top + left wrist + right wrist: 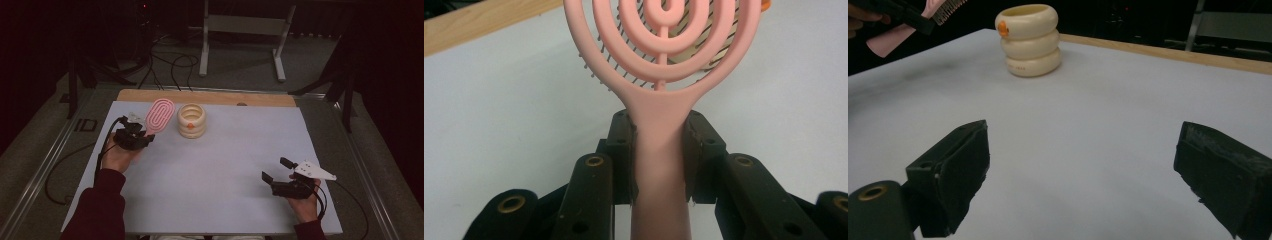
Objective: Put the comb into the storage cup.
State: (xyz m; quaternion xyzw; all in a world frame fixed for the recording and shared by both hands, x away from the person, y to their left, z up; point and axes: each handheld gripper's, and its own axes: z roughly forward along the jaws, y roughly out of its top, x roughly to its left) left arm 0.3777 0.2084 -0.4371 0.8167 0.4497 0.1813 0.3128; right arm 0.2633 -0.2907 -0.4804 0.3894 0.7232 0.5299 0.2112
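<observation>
A pink hairbrush [159,115] with an oval ringed head is held above the table at the far left. My left gripper [140,136] is shut on its handle [659,165], both pads pressed against it. The brush head [664,40] reaches toward a cream ribbed cup [192,120] with an orange dot inside. That cup [1029,39] stands upright on the white table top [215,170]. My right gripper [276,170] rests open near the front right, its jaws wide apart with nothing between them.
A wooden strip [210,96] runs along the table's far edge. Behind it stand a white metal frame [240,35] and loose cables on the floor [170,65]. A cable [100,160] trails from the left gripper off the table's left side.
</observation>
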